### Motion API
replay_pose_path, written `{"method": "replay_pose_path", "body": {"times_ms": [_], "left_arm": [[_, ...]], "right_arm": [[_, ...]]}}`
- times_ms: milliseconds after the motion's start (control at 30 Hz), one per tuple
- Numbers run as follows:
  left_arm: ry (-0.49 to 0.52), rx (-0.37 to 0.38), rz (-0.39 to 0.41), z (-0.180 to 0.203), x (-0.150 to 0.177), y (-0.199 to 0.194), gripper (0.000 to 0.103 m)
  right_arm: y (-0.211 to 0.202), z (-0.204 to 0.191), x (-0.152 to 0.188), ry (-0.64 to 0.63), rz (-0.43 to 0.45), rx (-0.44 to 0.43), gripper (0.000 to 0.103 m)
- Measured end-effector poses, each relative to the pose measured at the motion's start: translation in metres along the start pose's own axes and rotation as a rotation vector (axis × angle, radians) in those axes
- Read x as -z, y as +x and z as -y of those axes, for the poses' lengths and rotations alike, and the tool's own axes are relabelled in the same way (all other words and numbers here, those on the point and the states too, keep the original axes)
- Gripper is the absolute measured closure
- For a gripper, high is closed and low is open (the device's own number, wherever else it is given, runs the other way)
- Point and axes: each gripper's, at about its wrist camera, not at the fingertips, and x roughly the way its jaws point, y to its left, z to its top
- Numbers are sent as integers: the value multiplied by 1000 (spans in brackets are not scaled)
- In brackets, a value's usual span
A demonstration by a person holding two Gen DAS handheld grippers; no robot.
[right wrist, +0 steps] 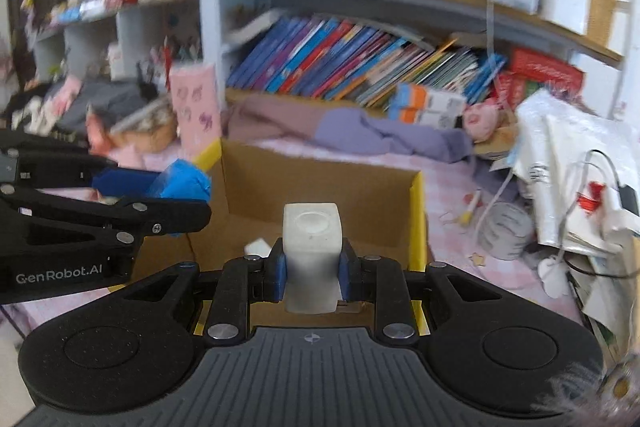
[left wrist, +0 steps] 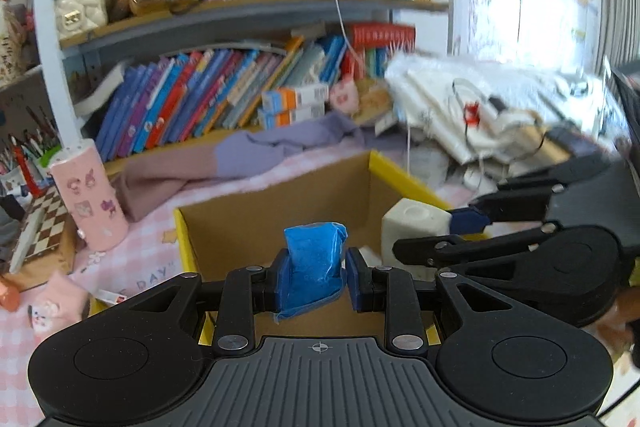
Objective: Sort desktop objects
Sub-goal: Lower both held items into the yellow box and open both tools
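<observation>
My left gripper (left wrist: 314, 277) is shut on a blue wrapped packet (left wrist: 316, 259), held upright above the open cardboard box (left wrist: 256, 223) with yellow edges. My right gripper (right wrist: 312, 269) is shut on a white blocky object (right wrist: 311, 247) with a round dimple on top, also over the box (right wrist: 320, 187). In the left wrist view the right gripper (left wrist: 452, 227) comes in from the right with the white block (left wrist: 412, 227). In the right wrist view the left gripper (right wrist: 168, 191) reaches in from the left with the blue packet (right wrist: 184, 183). A small white thing (right wrist: 258, 247) lies inside the box.
A pink cylinder (left wrist: 90, 195) with stickers stands left of the box. Purple and mauve cloth (left wrist: 240, 155) lies behind it, under shelves of books (left wrist: 208, 95). White bags and cables (left wrist: 472, 111) pile at the right. A grey tape roll (right wrist: 504, 231) lies on the pink checked cover.
</observation>
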Motion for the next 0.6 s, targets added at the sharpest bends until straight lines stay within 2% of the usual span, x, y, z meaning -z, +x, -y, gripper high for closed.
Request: {"method": "replay_pose_path", "body": {"times_ms": [67, 167, 333, 600], "left_arm": [[30, -5, -42, -1, 4, 13, 76], [24, 11, -116, -7, 9, 33, 76], [37, 7, -213, -10, 18, 57, 76], [4, 16, -255, -14, 21, 70, 75]], "right_arm": [[20, 1, 1, -12, -61, -24, 80], [46, 4, 3, -25, -161, -58, 80], [74, 4, 5, -95, -260, -80, 80], [99, 12, 8, -67, -368, -128, 80]]}}
